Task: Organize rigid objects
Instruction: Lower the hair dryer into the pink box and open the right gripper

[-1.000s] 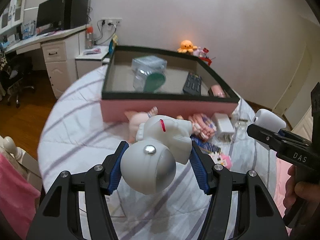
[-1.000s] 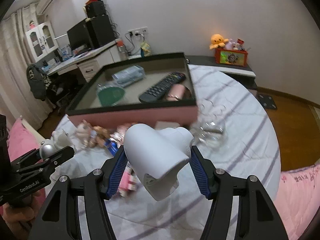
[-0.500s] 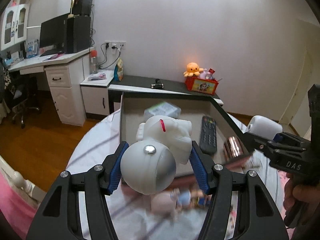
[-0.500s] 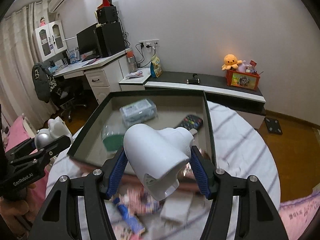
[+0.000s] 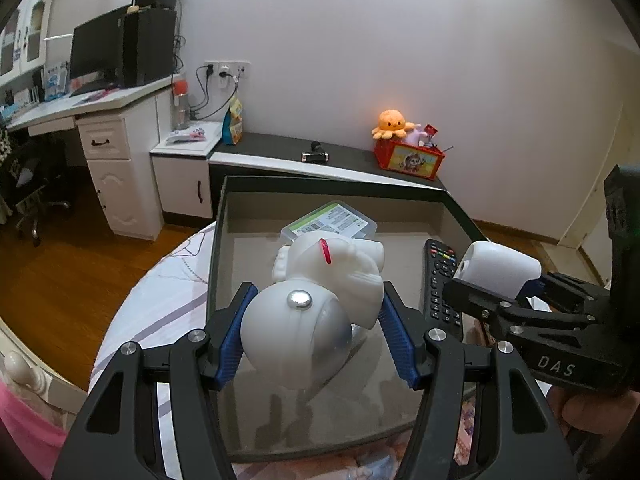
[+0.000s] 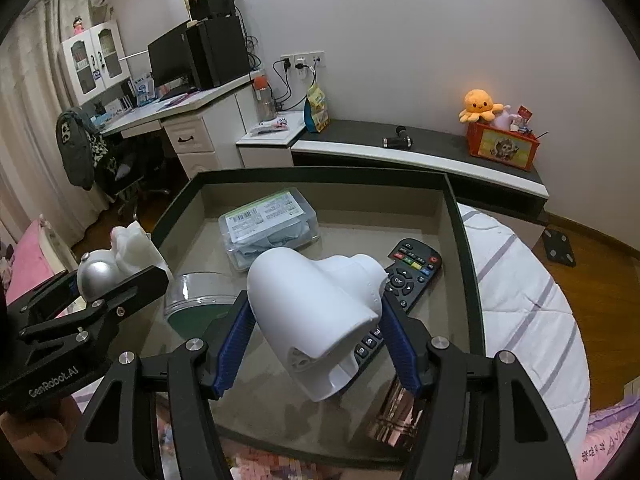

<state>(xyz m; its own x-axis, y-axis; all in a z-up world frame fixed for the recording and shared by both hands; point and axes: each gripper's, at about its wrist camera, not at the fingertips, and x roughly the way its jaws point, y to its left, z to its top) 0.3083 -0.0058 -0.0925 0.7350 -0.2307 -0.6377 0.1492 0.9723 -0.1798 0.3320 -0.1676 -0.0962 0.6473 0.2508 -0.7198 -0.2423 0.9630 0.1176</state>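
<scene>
The white astronaut figure (image 5: pixel 320 300) with the silver visor hangs above the open box (image 5: pixel 224 240), clamped at its round helmet between the blue pads (image 5: pixel 232 340) of the left claw (image 5: pixel 316 336); the pads press on both sides of the helmet, so the claw is closed on it. The figure's body points away from the hand, over the box floor.

Beside it, the right claw (image 6: pixel 316 344) grips a white, elbow-shaped plastic piece (image 6: pixel 320 308), its blue pads (image 6: pixel 394 340) pressing on either side, and that piece too is held above the box rather than resting in it. In the left wrist view the same piece (image 5: pixel 496 270) shows at the right, with a hand (image 5: pixel 592 420) on the handle below it.

Inside the box lie a black remote control (image 6: pixel 404 280) near the right wall, a clear plastic container with a printed label (image 6: pixel 268 224) toward the far side, a clear round lid over something green (image 6: pixel 200 304) near the left wall, and a shiny pinkish cylinder (image 6: pixel 396 412) at the near right corner. The box sits on a bed with a white, purple-striped cover (image 6: pixel 520 300).

Behind the bed runs a low dark shelf (image 6: pixel 400 148) carrying an orange box topped by an orange plush octopus (image 6: pixel 478 104). To the left stands a white counter (image 6: pixel 180 108) with a monitor (image 6: pixel 168 60) and a black speaker (image 6: pixel 216 50).
</scene>
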